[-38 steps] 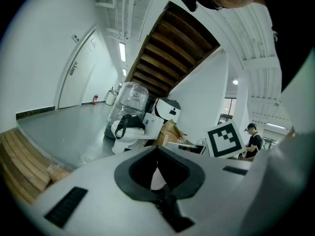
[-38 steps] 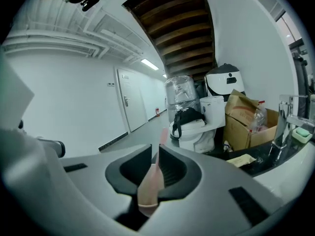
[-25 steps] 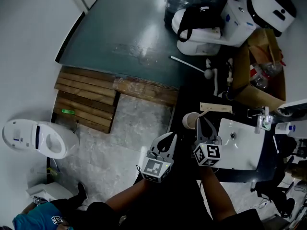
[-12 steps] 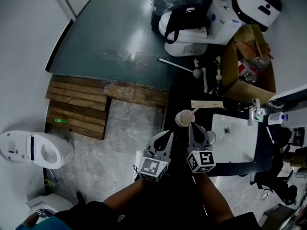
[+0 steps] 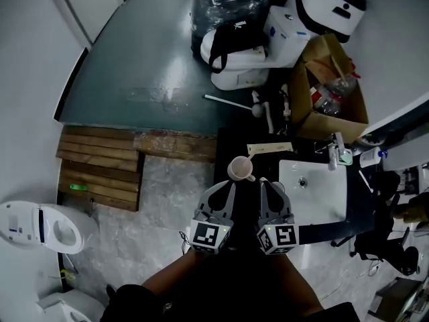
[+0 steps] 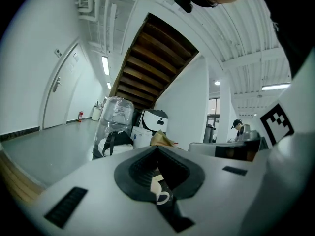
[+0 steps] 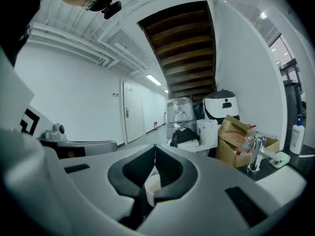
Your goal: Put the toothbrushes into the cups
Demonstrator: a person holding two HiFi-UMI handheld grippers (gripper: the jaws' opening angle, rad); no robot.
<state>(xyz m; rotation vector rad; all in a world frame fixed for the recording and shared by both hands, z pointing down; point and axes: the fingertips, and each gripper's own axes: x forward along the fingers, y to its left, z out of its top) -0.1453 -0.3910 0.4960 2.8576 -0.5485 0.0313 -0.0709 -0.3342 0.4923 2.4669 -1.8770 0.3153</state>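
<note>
While no toothbrush can be picked out in the head view, the cup (image 5: 239, 169) stands on the dark counter (image 5: 229, 144) just above the frame's centre. Directly below it the left gripper (image 5: 230, 188) and the right gripper (image 5: 266, 184) sit side by side, each with its jaws drawn together on nothing. The cup lies just ahead, between their two lines of aim and about equally near both. The sink (image 5: 315, 203) is to the right, and a pale strip (image 5: 269, 148) lies crosswise above the cup, too small to identify

In the left gripper view the tips meet mid-frame, and the cup (image 6: 158, 191) shows low through the hollow behind them

In the right gripper view the tips likewise touch, and the cup (image 7: 151, 186) sits low centre, a tap (image 7: 257, 154) at right
</note>
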